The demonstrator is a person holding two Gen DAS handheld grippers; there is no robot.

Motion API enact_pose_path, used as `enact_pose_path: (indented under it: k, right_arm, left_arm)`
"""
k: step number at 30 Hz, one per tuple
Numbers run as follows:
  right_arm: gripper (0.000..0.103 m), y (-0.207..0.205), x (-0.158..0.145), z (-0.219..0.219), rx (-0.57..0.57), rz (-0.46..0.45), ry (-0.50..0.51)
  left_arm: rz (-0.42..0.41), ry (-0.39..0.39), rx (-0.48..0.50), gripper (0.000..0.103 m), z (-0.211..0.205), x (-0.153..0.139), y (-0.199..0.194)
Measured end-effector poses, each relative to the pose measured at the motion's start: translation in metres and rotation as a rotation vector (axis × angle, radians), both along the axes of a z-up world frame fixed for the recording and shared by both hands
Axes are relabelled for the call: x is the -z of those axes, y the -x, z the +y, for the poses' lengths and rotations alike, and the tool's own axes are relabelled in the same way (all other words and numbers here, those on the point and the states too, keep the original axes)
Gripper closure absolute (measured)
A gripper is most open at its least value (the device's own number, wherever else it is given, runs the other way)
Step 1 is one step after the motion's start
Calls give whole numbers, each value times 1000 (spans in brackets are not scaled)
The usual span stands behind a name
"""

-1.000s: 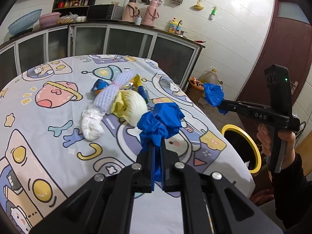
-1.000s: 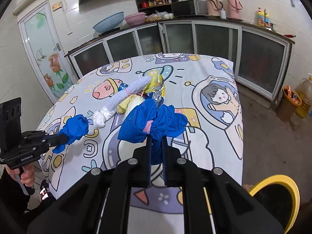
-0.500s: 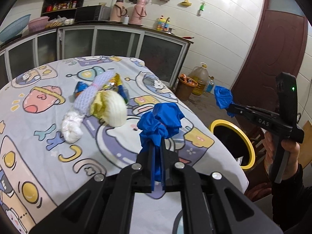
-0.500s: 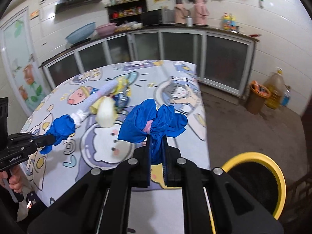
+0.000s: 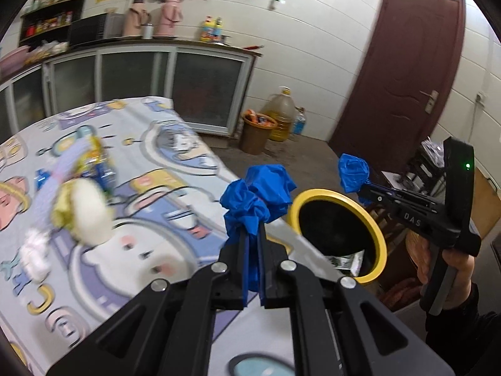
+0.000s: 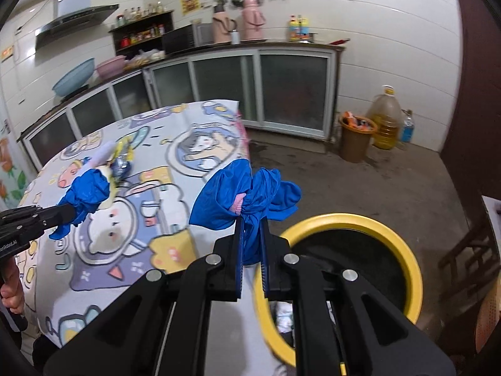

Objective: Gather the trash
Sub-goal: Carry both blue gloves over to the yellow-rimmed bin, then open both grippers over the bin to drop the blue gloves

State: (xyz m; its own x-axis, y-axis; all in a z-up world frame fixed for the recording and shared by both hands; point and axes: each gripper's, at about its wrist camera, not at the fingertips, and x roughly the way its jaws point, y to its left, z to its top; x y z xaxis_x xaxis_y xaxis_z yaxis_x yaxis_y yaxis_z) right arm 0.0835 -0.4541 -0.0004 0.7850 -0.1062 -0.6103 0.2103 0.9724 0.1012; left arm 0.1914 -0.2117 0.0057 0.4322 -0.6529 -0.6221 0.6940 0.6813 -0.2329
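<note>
My left gripper (image 5: 253,235) is shut on a crumpled blue bunch (image 5: 260,194), over the right edge of the table (image 5: 150,250) with its cartoon cloth. My right gripper (image 6: 252,222) is shut on a second blue bunch (image 6: 244,194) with a bit of pink in it, just above the near rim of the yellow-rimmed bin (image 6: 407,250). Each gripper shows in the other view: the right gripper (image 5: 366,188) beyond the bin (image 5: 379,232), the left gripper (image 6: 67,211) over the table (image 6: 175,163). A trash pile (image 5: 84,210) of wrappers, a foam net and a white wad lies on the cloth, blurred; the pile (image 6: 119,159) also shows in the right wrist view.
On the floor by the cabinets (image 6: 281,91) stand a brown bucket (image 6: 357,138) and an oil jug (image 6: 386,119). A dark red door (image 5: 407,72) is at the right. A wooden chair (image 6: 469,250) stands right of the bin, which holds some white scraps.
Both views have swung right, away from the table's middle toward the yellow-rimmed bin, which now looms large. Both grippers stay shut on their blue bunches.
</note>
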Motion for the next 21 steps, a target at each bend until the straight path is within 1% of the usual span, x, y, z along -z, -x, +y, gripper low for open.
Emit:
enact_pose_path:
  k: [6, 11, 15, 21]
  right_arm:
    - [94, 15, 10, -41, 95, 11, -20]
    - [94, 26, 22, -70, 183, 41, 14]
    - [94, 33, 33, -84, 225, 71, 11]
    - [94, 35, 51, -101, 249, 111, -19]
  left_arm:
    - [6, -13, 97, 99, -62, 5, -2]
    - [24, -26, 177, 99, -114, 15, 1]
    - [44, -33, 231, 99, -153, 26, 6]
    - [76, -68, 278, 99, -192, 47, 12]
